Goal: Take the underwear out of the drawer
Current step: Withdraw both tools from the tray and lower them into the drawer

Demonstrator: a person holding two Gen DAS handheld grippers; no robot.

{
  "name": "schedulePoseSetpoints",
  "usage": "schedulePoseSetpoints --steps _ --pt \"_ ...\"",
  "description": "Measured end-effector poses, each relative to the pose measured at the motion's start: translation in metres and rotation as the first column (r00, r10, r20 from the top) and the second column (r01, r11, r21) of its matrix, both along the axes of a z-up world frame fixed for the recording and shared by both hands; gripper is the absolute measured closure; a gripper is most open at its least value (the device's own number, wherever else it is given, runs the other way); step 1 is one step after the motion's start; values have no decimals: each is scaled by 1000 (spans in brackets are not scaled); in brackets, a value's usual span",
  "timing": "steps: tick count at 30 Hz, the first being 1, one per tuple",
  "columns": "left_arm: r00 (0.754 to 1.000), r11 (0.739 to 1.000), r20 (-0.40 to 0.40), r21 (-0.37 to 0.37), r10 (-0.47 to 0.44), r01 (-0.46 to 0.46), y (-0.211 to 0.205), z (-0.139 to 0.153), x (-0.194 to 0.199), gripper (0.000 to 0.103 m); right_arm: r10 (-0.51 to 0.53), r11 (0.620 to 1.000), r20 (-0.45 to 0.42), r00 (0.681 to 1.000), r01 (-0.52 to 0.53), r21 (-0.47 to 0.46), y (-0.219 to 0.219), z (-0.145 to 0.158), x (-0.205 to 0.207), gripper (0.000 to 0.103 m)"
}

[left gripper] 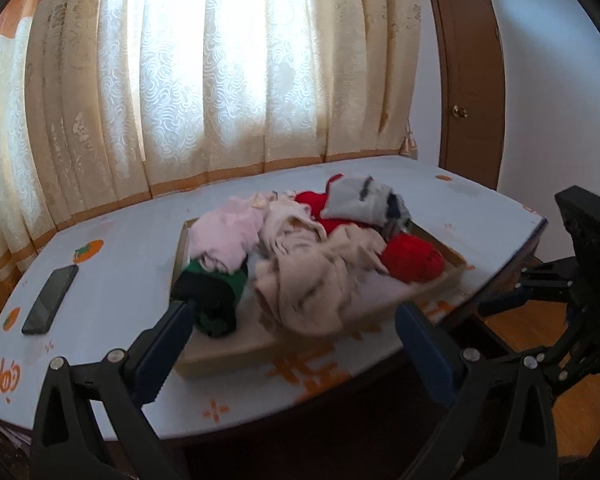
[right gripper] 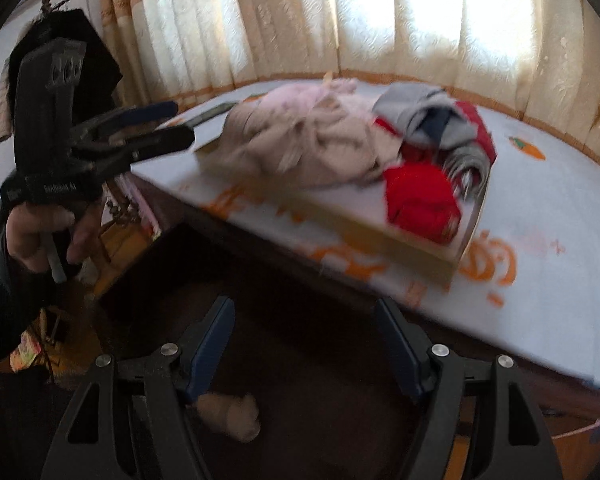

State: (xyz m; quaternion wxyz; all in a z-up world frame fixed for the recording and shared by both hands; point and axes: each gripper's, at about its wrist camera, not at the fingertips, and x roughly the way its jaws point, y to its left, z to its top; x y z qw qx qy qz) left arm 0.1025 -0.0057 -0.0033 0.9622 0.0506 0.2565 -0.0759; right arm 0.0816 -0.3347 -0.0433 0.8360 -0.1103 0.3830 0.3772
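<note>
While both tools hang short of the table edge, neither grips anything. Left gripper (left gripper: 292,316): jaws spread wide, nothing between them, fingers (left gripper: 162,354) framing the near side of the drawer (left gripper: 228,354). Right gripper (right gripper: 306,320): jaws also spread, empty, over dark floor below the table edge; a small beige bundle (right gripper: 230,414) lies on the floor by its left finger. In the right wrist view the left gripper shows at left, held by a hand (right gripper: 40,236) in a dark sleeve, its fingers apart.

The drawer is a shallow cardboard-coloured tray sitting on the table (left gripper: 120,280), near the front edge. It is heaped with underwear (left gripper: 312,276): beige crumpled cloth in the middle spilling over the front wall, pink piece (left gripper: 224,236) at back left, green-and-black piece (left gripper: 216,296) at front left, red pieces (left gripper: 412,258) at right, grey piece (left gripper: 360,198) at the back. All clothing sits in or on the drawer.

A dark phone (left gripper: 50,300) lies flat on the table, well left of the drawer. Patterned curtains (left gripper: 220,72) hang behind, and a brown door (left gripper: 468,92) stands at right. Both views are motion-blurred.
</note>
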Motion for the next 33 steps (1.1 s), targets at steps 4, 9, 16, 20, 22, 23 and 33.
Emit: schedulePoseSetpoints --steps 4,9,16,20,22,23,33 --pt "1000 1000 -16 15 -7 7 -5 -10 -16 0 26 999 -25 999 -27 -29 2 -14 -17 29" --pt "999 1000 -43 -9 -13 13 -6 -23 -28 0 38 999 -36 999 -39 -26 1 -20 -32 29" --pt "990 999 -138 -41 -10 5 -3 -57 -34 1 60 998 -93 994 -61 -12 -5 -26 -45 29" --pt "980 999 -199 -54 -3 -8 -1 -77 -33 1 58 998 -132 990 -58 0 -14 -30 -51 29" --pt "976 998 -216 -58 -1 -12 -2 -83 -33 1 53 999 -144 988 -53 5 -17 -30 -53 29" --pt "975 998 -221 -59 -1 -12 -2 -85 -33 1 53 999 -154 987 -52 13 -20 -31 -54 29" --pt "967 997 -253 -81 -11 -10 -3 -91 -31 1 224 969 -281 933 -181 170 -37 -15 -75 29"
